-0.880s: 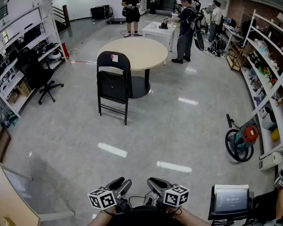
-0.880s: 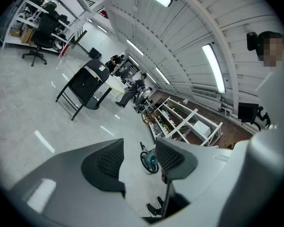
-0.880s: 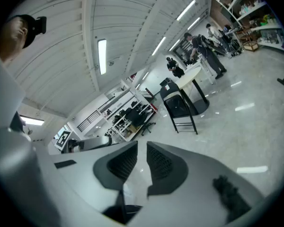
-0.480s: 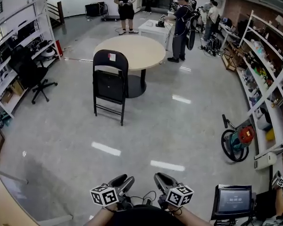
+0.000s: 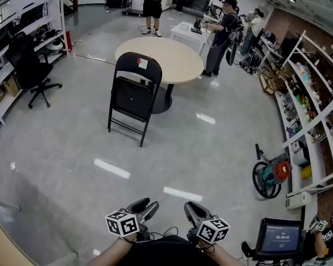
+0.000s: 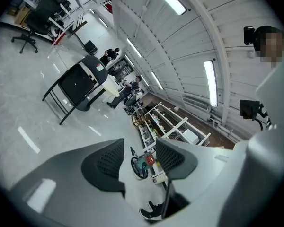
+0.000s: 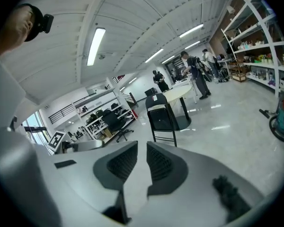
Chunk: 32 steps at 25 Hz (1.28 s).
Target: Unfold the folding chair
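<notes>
Step in hand, as judged: approach only. No contact yet with the folding chair (image 5: 133, 96).

- Chair: upright on the glossy grey floor (image 5: 222, 154), seat panel flat up against the back. Just in front of the round table (image 5: 172, 60) and well apart from both grippers. Cannot tell whether it leans on the table.
- Left gripper (image 5: 146, 208): held low, close to the body. Jaws apart, nothing between them (only floor and distant shelving beyond the pads).
- Right gripper (image 5: 193, 213): alongside the left. Jaws closed together, empty.
- Aim: both pointed roughly toward the chair.
- Surroundings: several people at benches beyond the table, away from the chair.

Next move, as judged:
1. Close the gap to the chair.
2. Open the right jaws before any grip.
3. Take the top of the backrest with 1 gripper to steady the frame.
4. Take the front edge of the seat with the other, then press the seat down and outward so the legs spread.

Risk noted: smooth floor, so likely to slide or tip unless the backrest is held firm.
</notes>
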### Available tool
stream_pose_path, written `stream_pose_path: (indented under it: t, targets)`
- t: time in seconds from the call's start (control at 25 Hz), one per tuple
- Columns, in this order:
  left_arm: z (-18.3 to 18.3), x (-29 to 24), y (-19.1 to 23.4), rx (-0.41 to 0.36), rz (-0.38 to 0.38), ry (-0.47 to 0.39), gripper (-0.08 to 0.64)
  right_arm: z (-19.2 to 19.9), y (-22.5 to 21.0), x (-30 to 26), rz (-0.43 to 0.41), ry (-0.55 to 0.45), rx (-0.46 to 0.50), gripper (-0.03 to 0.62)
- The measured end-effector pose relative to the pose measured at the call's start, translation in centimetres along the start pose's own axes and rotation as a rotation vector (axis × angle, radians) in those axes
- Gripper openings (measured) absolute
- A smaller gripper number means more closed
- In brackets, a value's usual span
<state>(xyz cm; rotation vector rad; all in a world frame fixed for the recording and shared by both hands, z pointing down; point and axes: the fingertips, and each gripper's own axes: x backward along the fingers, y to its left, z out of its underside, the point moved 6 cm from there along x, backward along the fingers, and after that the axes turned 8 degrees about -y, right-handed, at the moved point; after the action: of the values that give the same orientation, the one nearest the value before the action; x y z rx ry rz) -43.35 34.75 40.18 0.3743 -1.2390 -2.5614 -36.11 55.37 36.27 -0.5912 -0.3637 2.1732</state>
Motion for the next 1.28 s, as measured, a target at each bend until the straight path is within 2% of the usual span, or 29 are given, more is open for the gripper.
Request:
stream_pose_path:
  t: [0.28,0.52,0.8,1.08,1.28]
  targets:
    - [-3.3,1.4,6.1,0.013,-0.027,-0.007,0.218,0.5,0.8,-2.0,0.08,0.028,0.018,0.063]
    - [-3.9,2.0,7.1,0.038,-0.027,-0.006,0.218,0.6,1.7,-2.4,0.109,0.054,0.015,0.063]
    - [-4.2,1.9,7.2,0.047,-0.028,-0.04,0.218,0.1,2.5,-4.8,0.052,0.065,0.046,0.063]
    - [-5.5,2.2,8.4,0.046,-0.113,-0.083,0.218,-0.4,1.4,-8.1,-0.028,0.088,0.034,0.063]
    - [-6.2,0.5,7.2,0.059,-0.15,-0.133,0.218,-0.9,-0.6,-10.6,-0.103,0.096,0.004,0.063]
